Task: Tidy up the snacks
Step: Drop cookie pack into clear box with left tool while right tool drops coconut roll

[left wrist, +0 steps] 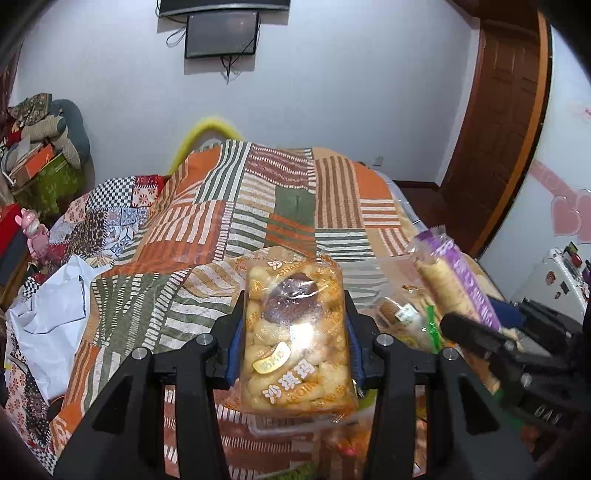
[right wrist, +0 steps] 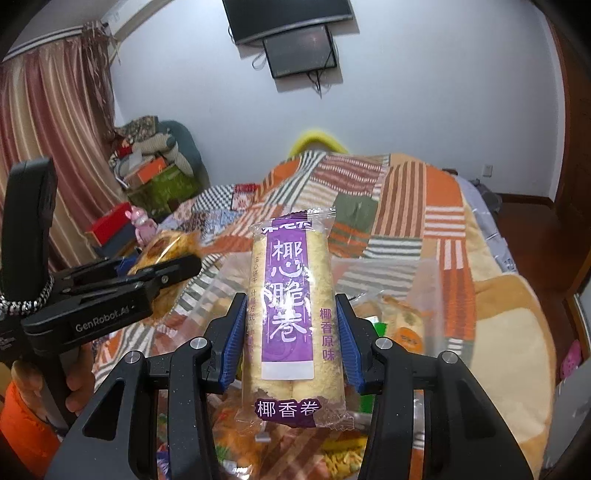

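left gripper [left wrist: 295, 332] clamps sachima pack [left wrist: 295, 343]; right gripper [right wrist: 291, 332] coconut roll [right wrist: 291, 306]

A snack pack [left wrist: 295, 332] sits centre frame between the left gripper [left wrist: 295, 332] fingers, above a quilted bed [left wrist: 229, 221]. At right, a roll packet [left wrist: 454, 280] is held above a clear bin [left wrist: 391, 266]. A screen [left wrist: 221, 33] hangs upper centre.

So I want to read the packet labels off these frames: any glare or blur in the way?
Left wrist view: glare patches on the sachima bag wash out part of its print, and the right claw is motion-blurred. Right wrist view: the coconut roll label is sharp, with slight sheen; edges bow from fisheye.
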Demonstrator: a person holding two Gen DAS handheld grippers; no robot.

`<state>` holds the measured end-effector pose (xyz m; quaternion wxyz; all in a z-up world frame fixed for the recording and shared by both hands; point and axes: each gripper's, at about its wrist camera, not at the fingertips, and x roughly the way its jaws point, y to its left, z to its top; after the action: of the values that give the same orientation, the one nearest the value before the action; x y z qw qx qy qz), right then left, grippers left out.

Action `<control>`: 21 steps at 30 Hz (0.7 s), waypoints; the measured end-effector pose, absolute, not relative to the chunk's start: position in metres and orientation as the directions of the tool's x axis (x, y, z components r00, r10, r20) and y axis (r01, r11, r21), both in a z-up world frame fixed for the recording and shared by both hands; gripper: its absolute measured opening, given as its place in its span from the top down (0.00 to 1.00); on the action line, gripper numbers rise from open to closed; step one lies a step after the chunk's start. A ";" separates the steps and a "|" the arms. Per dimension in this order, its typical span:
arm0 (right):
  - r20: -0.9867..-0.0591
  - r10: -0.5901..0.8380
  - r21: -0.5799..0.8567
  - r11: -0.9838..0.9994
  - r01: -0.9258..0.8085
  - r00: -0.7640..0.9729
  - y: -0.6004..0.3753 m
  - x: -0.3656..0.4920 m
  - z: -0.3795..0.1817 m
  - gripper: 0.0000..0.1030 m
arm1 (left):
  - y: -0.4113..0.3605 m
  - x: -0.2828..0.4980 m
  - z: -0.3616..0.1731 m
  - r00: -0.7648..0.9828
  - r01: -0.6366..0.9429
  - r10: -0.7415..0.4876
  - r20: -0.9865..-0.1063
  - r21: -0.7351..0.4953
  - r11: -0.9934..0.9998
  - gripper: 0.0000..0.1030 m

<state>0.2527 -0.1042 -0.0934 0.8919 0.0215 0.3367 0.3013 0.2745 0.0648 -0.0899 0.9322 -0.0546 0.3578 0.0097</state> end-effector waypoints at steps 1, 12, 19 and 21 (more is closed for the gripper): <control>-0.597 0.551 0.243 0.817 -0.522 0.584 -0.101 0.256 -0.097 0.59 | 0.065 0.279 -0.093 0.739 -0.058 -0.022 -0.674 -0.096 0.994 0.57; -0.681 0.524 0.251 0.823 -0.510 0.511 -0.078 0.281 -0.128 0.59 | 0.073 0.327 -0.132 0.669 -0.094 -0.032 -0.742 -0.128 0.987 0.57; -0.712 0.521 0.262 0.819 -0.510 0.470 -0.073 0.287 -0.138 0.58 | 0.069 0.332 -0.142 0.640 -0.088 -0.041 -0.768 -0.126 0.988 0.52; -0.712 0.514 0.249 0.822 -0.512 0.478 -0.073 0.284 -0.138 0.58 | 0.068 0.329 -0.140 0.644 -0.078 -0.047 -0.764 -0.126 0.989 0.40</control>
<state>0.2839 -0.0726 -0.1379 0.8598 0.0012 0.4146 0.2981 0.3289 0.0681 -0.1405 0.9035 -0.0739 0.4221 0.0088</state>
